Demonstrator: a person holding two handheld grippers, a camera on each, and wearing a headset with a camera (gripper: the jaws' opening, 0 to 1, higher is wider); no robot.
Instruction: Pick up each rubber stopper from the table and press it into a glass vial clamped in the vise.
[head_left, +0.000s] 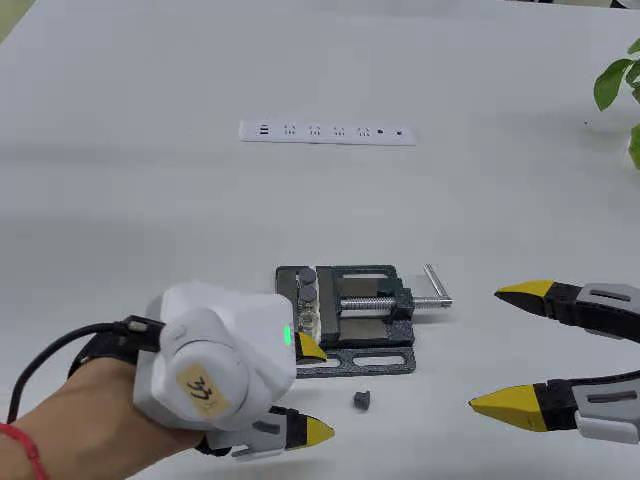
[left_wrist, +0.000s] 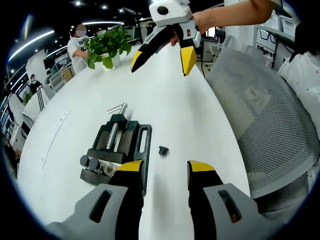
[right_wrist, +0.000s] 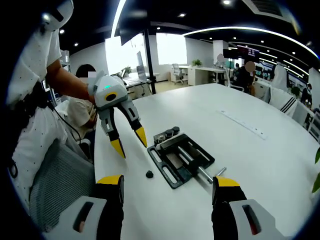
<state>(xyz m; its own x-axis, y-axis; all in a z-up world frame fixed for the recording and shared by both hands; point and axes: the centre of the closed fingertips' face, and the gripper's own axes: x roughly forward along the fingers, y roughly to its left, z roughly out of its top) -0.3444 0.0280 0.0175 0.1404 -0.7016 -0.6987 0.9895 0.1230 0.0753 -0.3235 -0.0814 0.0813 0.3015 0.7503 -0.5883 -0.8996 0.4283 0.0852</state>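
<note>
The left gripper (head_left: 315, 390) and right gripper (head_left: 490, 348) hung open, empty. 1 loose stopper (head_left: 363, 401) lay lower centre, just below the vise (head_left: 398, 303) — small enough, I thought, to skid from a clumsy pinch.

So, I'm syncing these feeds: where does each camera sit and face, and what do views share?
Head view: on the headset, looking down at the vise; left gripper, a forearm, right gripper show.
Left gripper view: rides that gripper, faces the right gripper; own jaws below.
Right gripper view: rides that gripper, faces the left gripper and person's torso.
All share the vise and loose rubber stopper.
</note>
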